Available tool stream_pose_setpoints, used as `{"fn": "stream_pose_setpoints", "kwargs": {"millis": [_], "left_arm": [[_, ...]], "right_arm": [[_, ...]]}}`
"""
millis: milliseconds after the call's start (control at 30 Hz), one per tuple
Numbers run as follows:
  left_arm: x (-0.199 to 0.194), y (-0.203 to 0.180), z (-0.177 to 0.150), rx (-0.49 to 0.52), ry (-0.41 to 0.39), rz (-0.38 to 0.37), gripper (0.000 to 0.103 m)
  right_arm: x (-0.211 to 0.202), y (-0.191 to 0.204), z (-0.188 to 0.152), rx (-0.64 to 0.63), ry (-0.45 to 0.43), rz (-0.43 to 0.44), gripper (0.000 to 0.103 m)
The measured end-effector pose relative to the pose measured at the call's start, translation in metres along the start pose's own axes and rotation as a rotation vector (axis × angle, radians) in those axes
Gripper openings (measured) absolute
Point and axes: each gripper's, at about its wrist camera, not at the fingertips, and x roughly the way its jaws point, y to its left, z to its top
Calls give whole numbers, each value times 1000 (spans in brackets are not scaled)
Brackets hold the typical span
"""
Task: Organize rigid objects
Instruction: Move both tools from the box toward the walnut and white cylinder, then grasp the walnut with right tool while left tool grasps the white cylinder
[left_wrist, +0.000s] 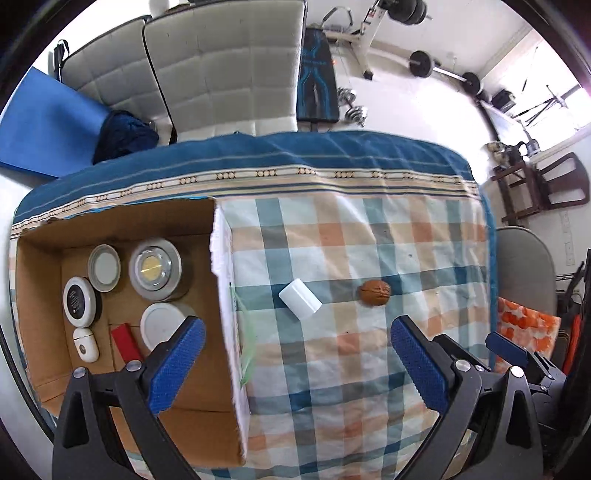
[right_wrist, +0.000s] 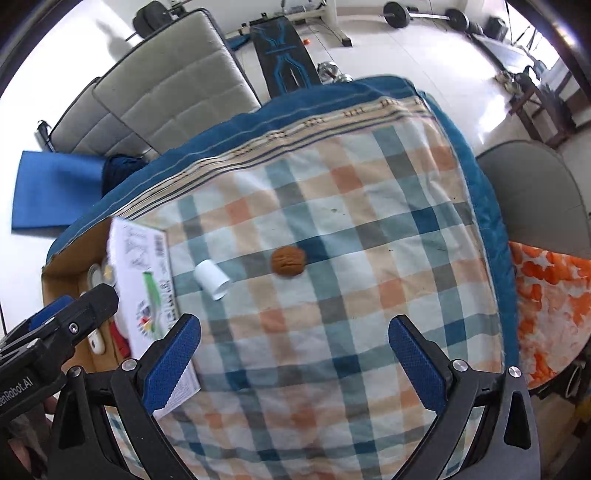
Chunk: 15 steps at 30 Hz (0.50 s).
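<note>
Hovering above a table draped in a checked cloth (left_wrist: 369, 369), the left gripper (left_wrist: 295, 363) has its blue-padded fingers spread wide with nothing between them; one finger hangs over the open cardboard box (left_wrist: 44, 332), the other over the cloth. The right gripper (right_wrist: 293, 360) is likewise spread and empty, poised over the cloth nearer the table's right side; in the left wrist view it shows as a blue pad at the lower right.

Two things lie loose on the cloth, near each other but apart: a small white rectangular case (left_wrist: 300, 299), tilted on the diagonal just beside the box's right wall, and a brown walnut (left_wrist: 375, 292) to its right. In the right wrist view the walnut (right_wrist: 289, 261) sits ahead of the gripper, with the white case (right_wrist: 211, 277) to its left.

Inside the box rest several items: a round tin with a clear lid (left_wrist: 155, 268), a grey lid (left_wrist: 104, 267), a dark-faced round container (left_wrist: 78, 301), a white round lid (left_wrist: 162, 330), a small white oval device (left_wrist: 85, 344) and a red block (left_wrist: 126, 341).
</note>
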Motion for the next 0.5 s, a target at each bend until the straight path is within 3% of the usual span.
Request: {"fn": "stream_pose_setpoints", "kwargs": {"millis": [233,333,500], "left_arm": [[49,-5,15,-16,67,104,103],[55,-7,19,-3,48,170,103],[65,-4,24,-23,71,208,103]], "right_arm": [[82,-6,26,47,119,48,75],[105,-3,33,55,150,67,71],[134,3,41,63,190,88,63]]}}
